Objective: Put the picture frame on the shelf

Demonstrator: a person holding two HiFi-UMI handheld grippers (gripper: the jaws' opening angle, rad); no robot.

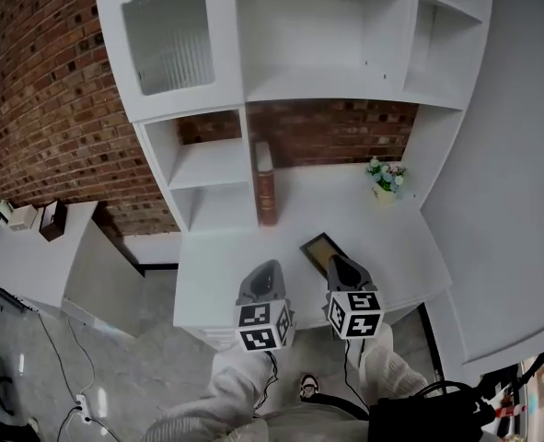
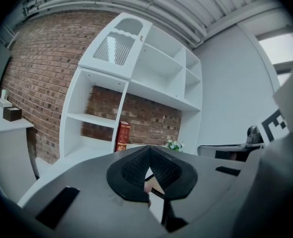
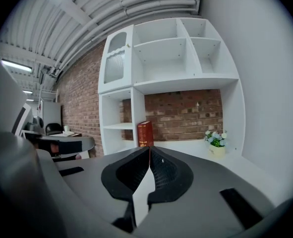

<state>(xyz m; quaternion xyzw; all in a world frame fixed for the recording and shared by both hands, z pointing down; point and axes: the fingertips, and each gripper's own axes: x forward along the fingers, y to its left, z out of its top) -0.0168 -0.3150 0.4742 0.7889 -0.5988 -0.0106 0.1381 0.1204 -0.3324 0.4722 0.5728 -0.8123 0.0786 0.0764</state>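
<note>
Picture frame (image 1: pixel 319 245) lies flat just beyond right tongs (image 1: pixel 339 263).

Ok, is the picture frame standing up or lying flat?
Lying flat: in the head view the picture frame rests on the white desktop, not propped up.

The left tongs (image 1: pixel 264 267) and the right tongs (image 1: pixel 335 260) have smooth grey shells that taper to a rounded tip. Behind each sits a cube (image 1: pixel 264 326) faced with black-and-white square markers. In the gripper views, the pads (image 2: pixel 132 170) are black with a fine ribbed grid. They sit in a black collar, and dark rectangular slots (image 3: pixel 238 200) are cut into the grey shell. A thin dark cable (image 1: pixel 273 368) hangs below the left cube. The person wears pale, wrinkled trousers (image 1: pixel 239 389) and a shoe (image 1: pixel 308 385).
</note>
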